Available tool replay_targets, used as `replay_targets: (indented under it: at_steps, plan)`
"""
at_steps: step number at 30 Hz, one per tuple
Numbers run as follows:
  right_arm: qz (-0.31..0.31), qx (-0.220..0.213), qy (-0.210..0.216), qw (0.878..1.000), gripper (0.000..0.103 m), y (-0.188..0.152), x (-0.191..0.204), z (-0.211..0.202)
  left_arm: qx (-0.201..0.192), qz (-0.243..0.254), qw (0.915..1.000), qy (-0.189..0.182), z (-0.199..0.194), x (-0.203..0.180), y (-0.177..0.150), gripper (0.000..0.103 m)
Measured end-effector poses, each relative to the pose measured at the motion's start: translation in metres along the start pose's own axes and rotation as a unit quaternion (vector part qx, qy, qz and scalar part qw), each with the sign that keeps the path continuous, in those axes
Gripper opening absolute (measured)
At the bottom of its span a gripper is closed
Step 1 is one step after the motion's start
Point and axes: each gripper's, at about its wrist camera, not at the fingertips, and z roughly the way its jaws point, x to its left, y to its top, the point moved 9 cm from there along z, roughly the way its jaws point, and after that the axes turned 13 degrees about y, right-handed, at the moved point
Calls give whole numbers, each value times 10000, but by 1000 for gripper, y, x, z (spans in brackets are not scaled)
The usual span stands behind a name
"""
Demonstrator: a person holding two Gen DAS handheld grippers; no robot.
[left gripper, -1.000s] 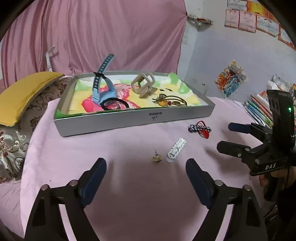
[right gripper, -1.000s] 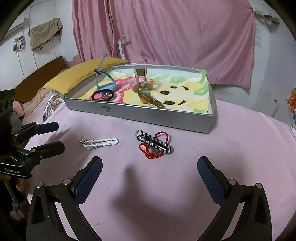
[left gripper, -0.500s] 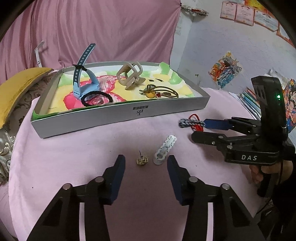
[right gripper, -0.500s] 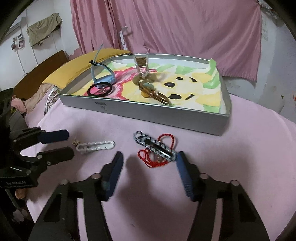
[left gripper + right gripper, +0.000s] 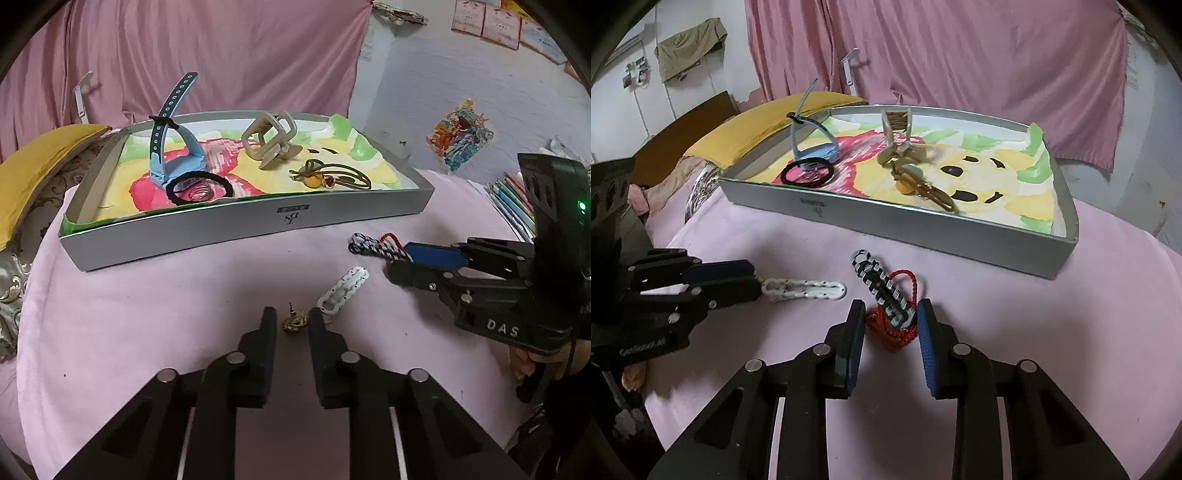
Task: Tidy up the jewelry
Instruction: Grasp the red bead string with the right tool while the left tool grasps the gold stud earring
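Left gripper (image 5: pixel 291 325): my jaws, just closing, pinch the gold earring (image 5: pixel 294 322). Right gripper (image 5: pixel 891 321): closing on the striped clip (image 5: pixel 882 291) tangled with red cord (image 5: pixel 905 295); I judge the cord may snag. White clip (image 5: pixel 343 291) beside. Tray (image 5: pixel 258 229) beyond. Only the left view shows the earring.

cloth (image 5: pixel 147 306): pink fabric, matt, soft, under both tongs
tray (image 5: pixel 236 236): grey card walls, matt; painted paper liner inside
earring (image 5: pixel 294 320): gold metal, shiny, between the left tongs' pads
white clip (image 5: pixel 805 288): glossy plastic, beside the left tongs' tips
striped clip (image 5: pixel 882 290): black-and-white woven look, between the right tongs' pads
red cord (image 5: pixel 895 332): braided thread, rough
pads (image 5: pixel 926 332): blue, ribbed rubber look
hair tie (image 5: pixel 199 188): black elastic, matt
strap (image 5: pixel 162 136): blue, smooth rubbery plastic
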Motion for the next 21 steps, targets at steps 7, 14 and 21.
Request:
replay_targets:
  at_steps: [7, 14, 21]
  plan:
    - [34, -10, 23, 10000, 24, -11, 3, -10, -20, 48, 10000, -21, -1, -2, -3, 12]
    - [17, 2, -47, 10000, 17, -21, 2, -18, -69, 90, 9999, -22, -7, -5, -10, 12]
    - [18, 2, -10, 10000, 10, -37, 4, -30, -122, -2, 9999, -64, -16, -7, -20, 12]
